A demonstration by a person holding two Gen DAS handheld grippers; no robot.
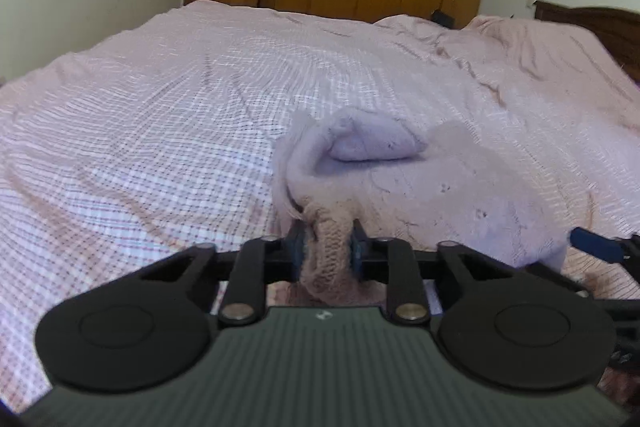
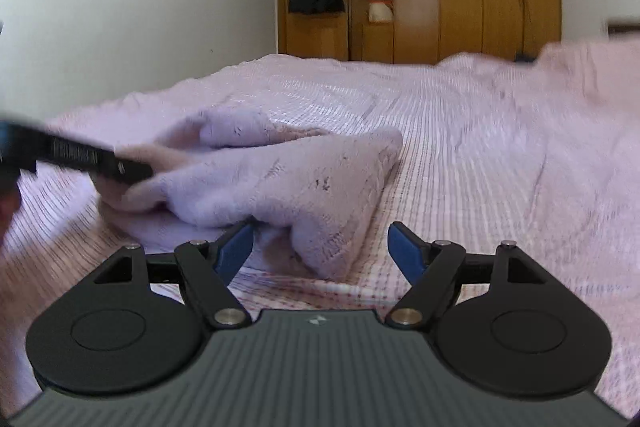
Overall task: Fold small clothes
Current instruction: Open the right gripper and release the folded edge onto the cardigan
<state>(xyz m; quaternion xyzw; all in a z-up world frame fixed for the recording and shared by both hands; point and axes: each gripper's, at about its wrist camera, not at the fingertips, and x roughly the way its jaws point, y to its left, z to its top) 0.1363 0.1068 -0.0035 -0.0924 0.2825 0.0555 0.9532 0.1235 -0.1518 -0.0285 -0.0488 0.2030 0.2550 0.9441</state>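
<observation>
two grippers: left gripper (image 1: pixel 326 251) clamped on pink garment (image 1: pixel 400 171) ribbed hem; right gripper (image 2: pixel 320 251) jaws apart; no legible writing.

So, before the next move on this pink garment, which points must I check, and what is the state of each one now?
1. Left gripper shut on the ribbed edge of the pink garment: ok.
2. Right gripper open: ok.
3. Right gripper holds cloth: not ok; a garment corner lies between the open fingers, unpinched.
4. Garment lies on the checked bedsheet: ok.
5. Garment flat: not ok, it is bunched with a raised fold.
6. Which kind of garment it is: cannot tell.
</observation>
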